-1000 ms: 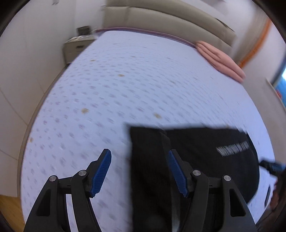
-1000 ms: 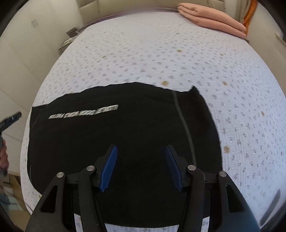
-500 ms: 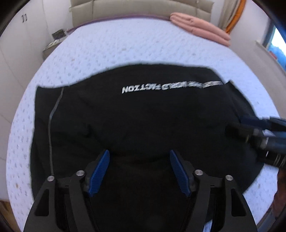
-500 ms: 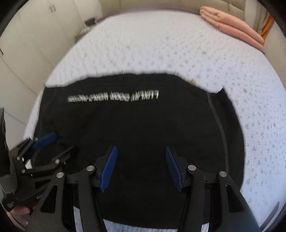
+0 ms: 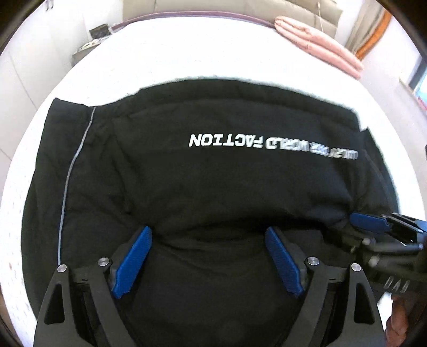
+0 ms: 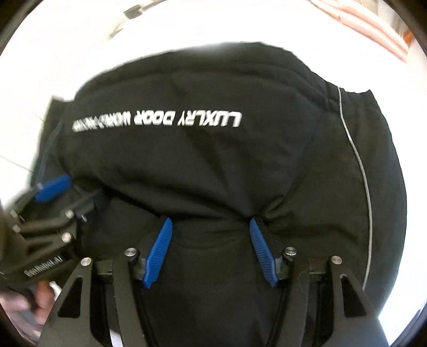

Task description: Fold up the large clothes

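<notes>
A large black garment (image 5: 213, 186) with white lettering and a thin grey piping line lies spread on the white bed (image 5: 186, 53). Its upper layer ends in a folded edge just ahead of both grippers. My left gripper (image 5: 207, 231) points steeply down over the near part of the garment. Its jaws are opening, with only flat cloth beneath them and nothing pinched. In the right wrist view my right gripper (image 6: 210, 221) stands open, its fingertips (image 6: 253, 227) at the folded edge where the cloth puckers. Each view also shows the other gripper, the right gripper (image 5: 371, 224) and the left gripper (image 6: 53, 186), close alongside.
Pink folded bedding (image 5: 320, 45) lies at the far right corner of the bed, below a beige headboard (image 5: 240, 6). A nightstand (image 5: 90, 45) stands at the far left by white cupboard doors. A person's hand (image 6: 40, 296) holds the left gripper.
The left gripper swung from the garment's left edge to over its middle and dropped closer, its jaws widening. The right gripper sank toward the cloth. The two grippers now stand side by side.
</notes>
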Demonstrator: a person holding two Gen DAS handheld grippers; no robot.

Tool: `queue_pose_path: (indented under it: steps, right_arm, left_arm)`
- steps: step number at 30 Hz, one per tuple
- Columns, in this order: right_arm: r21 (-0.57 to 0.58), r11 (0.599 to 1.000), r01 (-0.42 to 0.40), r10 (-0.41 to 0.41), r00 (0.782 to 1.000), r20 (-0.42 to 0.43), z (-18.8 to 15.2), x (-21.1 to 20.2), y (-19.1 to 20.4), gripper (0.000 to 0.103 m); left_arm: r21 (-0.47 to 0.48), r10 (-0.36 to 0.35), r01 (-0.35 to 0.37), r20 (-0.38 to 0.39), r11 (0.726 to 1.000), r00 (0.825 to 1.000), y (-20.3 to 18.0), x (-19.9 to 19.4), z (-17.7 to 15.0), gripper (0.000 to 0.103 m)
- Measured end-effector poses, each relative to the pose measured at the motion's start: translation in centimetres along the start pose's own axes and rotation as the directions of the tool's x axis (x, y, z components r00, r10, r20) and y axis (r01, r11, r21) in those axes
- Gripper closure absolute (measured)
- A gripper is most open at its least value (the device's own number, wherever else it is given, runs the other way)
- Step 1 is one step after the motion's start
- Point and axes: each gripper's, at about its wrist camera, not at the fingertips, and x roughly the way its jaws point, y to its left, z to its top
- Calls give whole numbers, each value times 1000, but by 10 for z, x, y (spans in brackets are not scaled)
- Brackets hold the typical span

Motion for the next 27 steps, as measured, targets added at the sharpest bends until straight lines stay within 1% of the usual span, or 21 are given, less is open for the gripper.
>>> queue_pose_path:
  steps: [1,2,3,4,6,8,9,10,11,12,13,14,15,16,19,21,23,25,26,27]
  right_arm:
    - [5,1000,-16,16,1000,19,5,-10,-1,41]
    - [-5,1000,-14,14,998,61,11,-23,-1,41]
    - [-24,1000,6,-4,994,111,18,-35,1,41]
    - [-40,999,30,-24,989,149,25,-43,3,41]
    - [-55,996,66,-55,981,187,43,-48,9,41]
    - [-41,997,72,-63,980,187,63,-37,12,41]
    - [-33,997,69,-62,982,177,71,-26,12,41]
    - [-26,997,71,-66,985,161,71,-18,14,41]
    - [-16,996,92,-89,989,120,77,2,12,41]
    - [-12,995,100,-99,992,82,83,21,2,41]
    - [-6,995,97,-96,993,63,85,31,0,41]
    - [8,997,82,-82,995,47,85,39,-4,41]
    - [29,998,60,-61,997,42,85,42,-10,41]
    - [33,998,52,-53,998,43,85,41,-13,41]
    - [14,998,62,-62,997,50,84,41,-10,41]
    - [19,999,44,-45,997,56,81,36,-11,41]
    - [33,999,7,-9,997,74,71,17,-15,41]
    - [22,999,-39,36,992,120,56,-7,-15,41]
    - [14,999,-46,44,991,128,50,-12,-12,40]
    - [4,999,-54,53,990,131,35,-23,-15,39]
  left_arm:
    - [-26,-24,24,12,999,1000,4,-8,1,16]
    - [-47,-36,37,27,998,999,8,-16,1,16]
    - [-72,-37,41,52,997,998,12,-26,1,16]
    - [-88,-29,35,71,995,997,15,-34,0,16]
    - [-121,9,3,94,993,996,20,-49,-3,16]
    - [-149,34,-21,89,989,995,25,-52,-11,16]
    - [-157,40,-28,73,987,997,27,-49,-15,16]
    - [-159,52,-43,53,986,997,25,-43,-20,16]
    - [-159,89,-85,17,984,996,23,-34,-27,16]
    - [-153,131,-131,-9,980,991,25,-25,-32,15]
    - [-145,150,-152,-19,978,988,26,-17,-36,13]
    - [-147,149,-150,-20,978,989,27,-13,-37,11]
    - [-155,148,-150,-24,976,989,30,-9,-38,8]
    - [-176,144,-147,-32,973,989,33,-5,-36,5]
    - [-209,136,-141,-41,968,990,43,-7,-36,3]
    - [-211,131,-137,-39,968,991,44,-8,-35,3]
    - [-213,112,-116,-27,970,993,47,-14,-39,3]
    - [-207,95,-94,-7,974,995,50,-24,-46,3]
    - [-201,94,-93,-5,975,996,50,-28,-49,3]
    - [-196,95,-94,-3,976,995,51,-32,-54,3]
